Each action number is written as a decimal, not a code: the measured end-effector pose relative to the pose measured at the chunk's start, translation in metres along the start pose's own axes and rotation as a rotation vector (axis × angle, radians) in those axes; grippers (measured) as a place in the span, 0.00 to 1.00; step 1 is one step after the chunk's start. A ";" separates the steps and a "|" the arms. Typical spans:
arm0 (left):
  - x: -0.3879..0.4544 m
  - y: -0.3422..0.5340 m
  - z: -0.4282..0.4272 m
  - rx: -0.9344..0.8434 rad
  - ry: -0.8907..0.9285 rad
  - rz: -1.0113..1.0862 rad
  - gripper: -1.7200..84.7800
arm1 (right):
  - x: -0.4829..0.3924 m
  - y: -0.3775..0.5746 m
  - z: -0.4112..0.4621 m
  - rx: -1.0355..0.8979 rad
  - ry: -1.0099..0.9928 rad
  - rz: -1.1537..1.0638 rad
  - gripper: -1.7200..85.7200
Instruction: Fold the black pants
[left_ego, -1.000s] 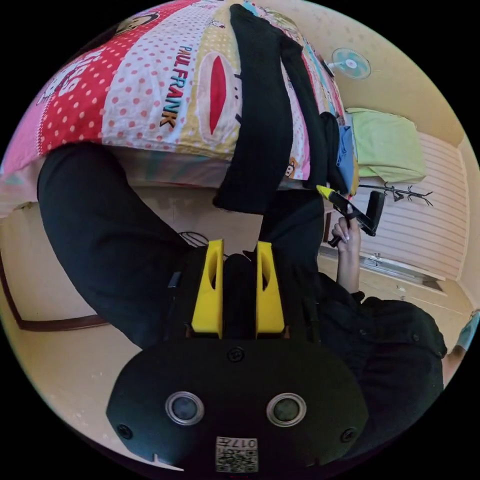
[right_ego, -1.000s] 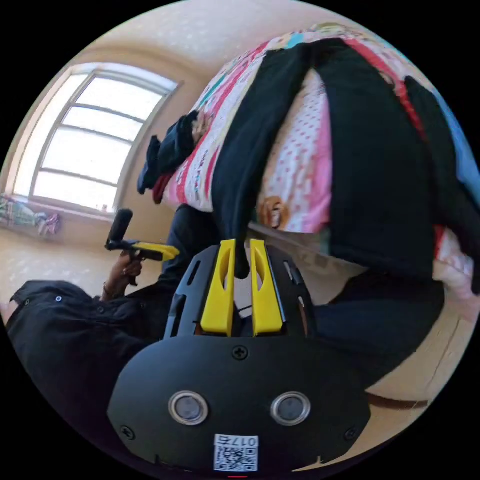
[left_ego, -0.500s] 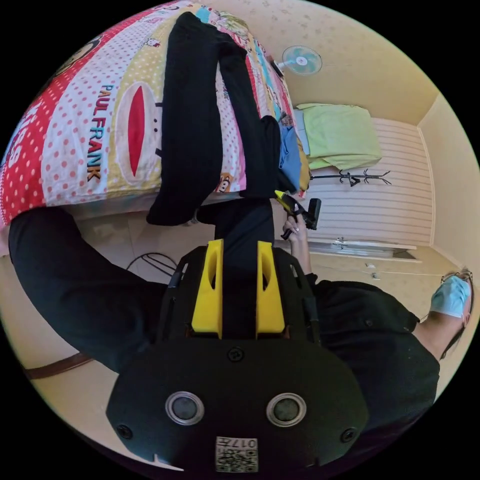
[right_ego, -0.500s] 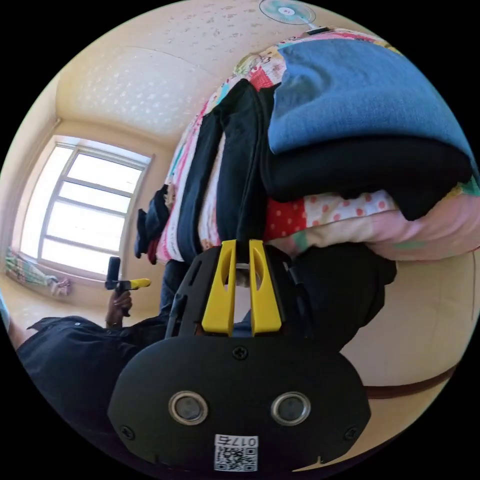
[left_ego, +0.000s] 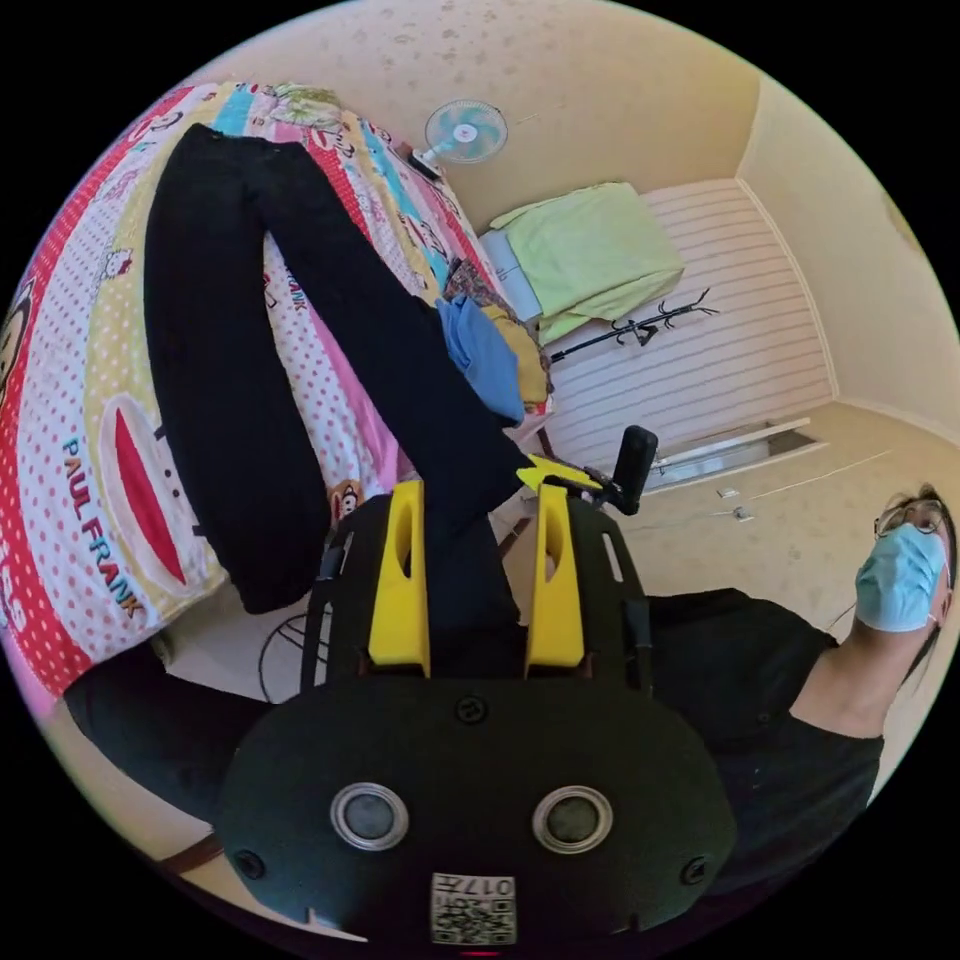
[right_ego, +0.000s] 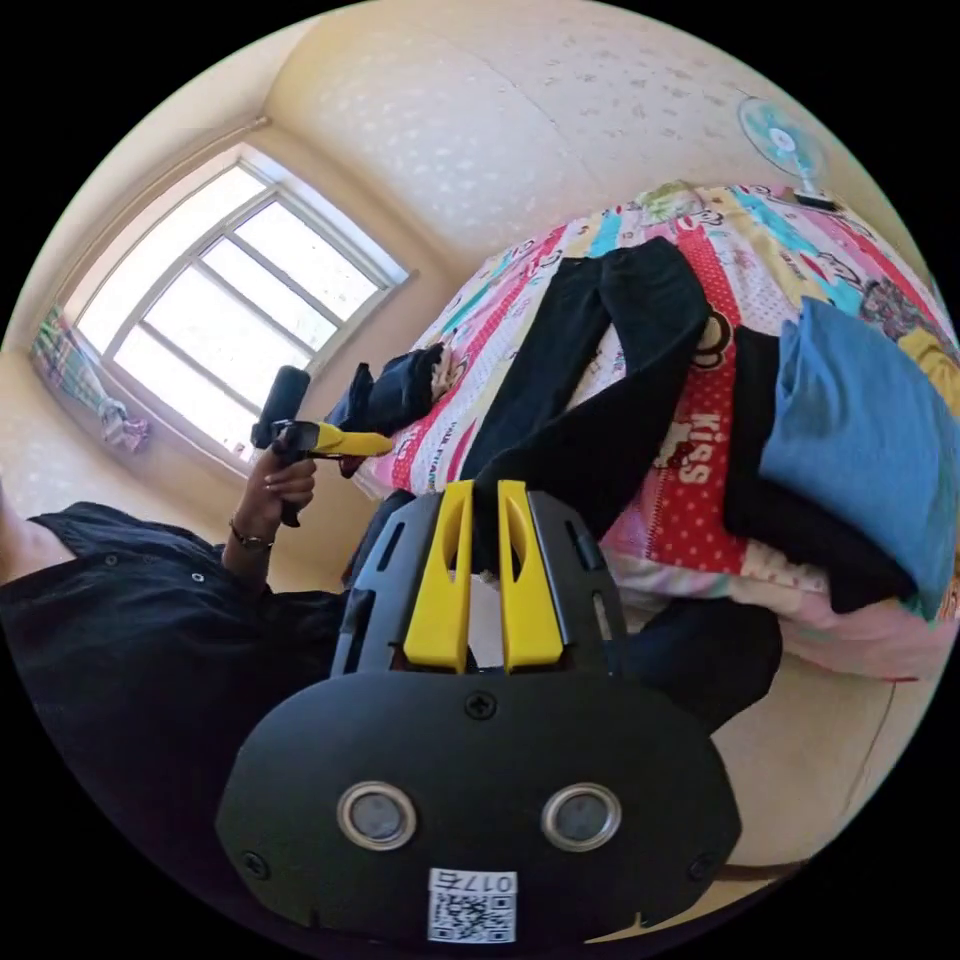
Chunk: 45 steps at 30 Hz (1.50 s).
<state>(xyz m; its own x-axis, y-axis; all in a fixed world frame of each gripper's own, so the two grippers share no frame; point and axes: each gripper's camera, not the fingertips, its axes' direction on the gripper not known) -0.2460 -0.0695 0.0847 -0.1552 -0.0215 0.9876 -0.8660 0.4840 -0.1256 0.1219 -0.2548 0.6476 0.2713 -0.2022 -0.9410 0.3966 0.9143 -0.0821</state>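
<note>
Right gripper (right_ego: 485, 500) clamps black pants (right_ego: 600, 400); left gripper (left_ego: 478, 500) gapes.

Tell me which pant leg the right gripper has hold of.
The leg nearer the blue garment: its hem is pinched in the right gripper and lifted off the bed. The other leg lies flat on the bedspread.

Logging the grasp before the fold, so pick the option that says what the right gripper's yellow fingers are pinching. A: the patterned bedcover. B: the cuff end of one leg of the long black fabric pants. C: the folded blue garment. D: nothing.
B: in the right gripper view the right gripper is closed on a leg end of the long black fabric pants.
</note>
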 end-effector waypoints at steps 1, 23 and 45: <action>-0.001 -0.013 0.012 -0.022 -0.028 0.019 0.20 | -0.008 -0.004 0.009 -0.015 -0.022 -0.023 0.05; -0.113 0.021 0.083 0.009 0.100 -0.033 0.06 | 0.128 -0.289 0.165 -0.211 0.281 0.082 0.16; -0.201 0.082 0.004 0.153 0.151 -0.128 0.06 | 0.100 -0.467 0.386 -0.055 0.348 -0.145 0.04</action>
<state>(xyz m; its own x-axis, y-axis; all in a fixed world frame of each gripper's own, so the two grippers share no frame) -0.2872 -0.0287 -0.1246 0.0235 0.0625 0.9978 -0.9377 0.3475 0.0003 0.3024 -0.8371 0.7181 -0.1015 -0.2080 -0.9728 0.3588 0.9044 -0.2308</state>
